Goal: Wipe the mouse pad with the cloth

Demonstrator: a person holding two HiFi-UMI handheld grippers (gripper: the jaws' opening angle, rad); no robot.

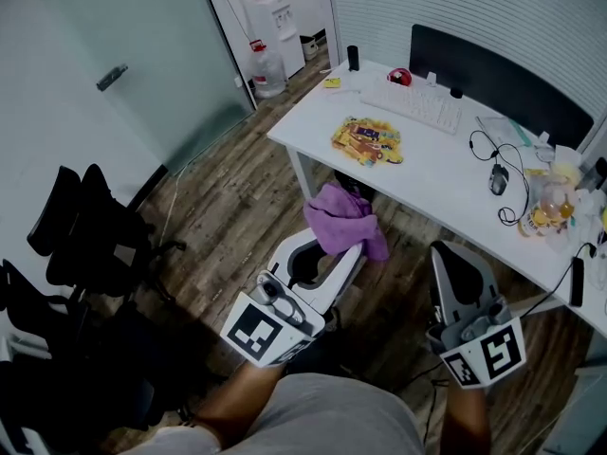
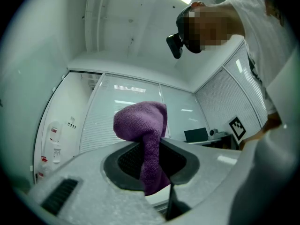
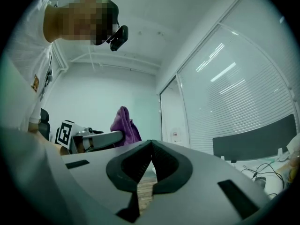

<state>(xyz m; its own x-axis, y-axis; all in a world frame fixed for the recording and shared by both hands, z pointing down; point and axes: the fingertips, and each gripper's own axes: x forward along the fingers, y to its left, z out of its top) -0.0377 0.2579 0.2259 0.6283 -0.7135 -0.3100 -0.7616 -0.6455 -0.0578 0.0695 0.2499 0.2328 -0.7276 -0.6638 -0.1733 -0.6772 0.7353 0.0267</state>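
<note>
Left gripper (image 2: 151, 162), lower centre of head view: jaws clamped on purple cloth (image 2: 143, 125), bunch standing above tips. Right gripper (image 3: 151, 146), lower right: jaws pressed together, nothing between. Colourful mouse pad (image 1: 367, 142) on white desk (image 1: 446, 173), upper centre, well apart from cloth. Likely stage: cloth in grip, wiping not yet begun.

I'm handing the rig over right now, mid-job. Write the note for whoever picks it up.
Left gripper: shut on the purple cloth, held in the air short of the desk.
Right gripper: shut, empty.
Mouse pad: the colourful one, lying flat near the desk's front edge.
Done: cloth is in the grip.
Left: bring the cloth to the pad and wipe it; no wiping has begun.
</note>
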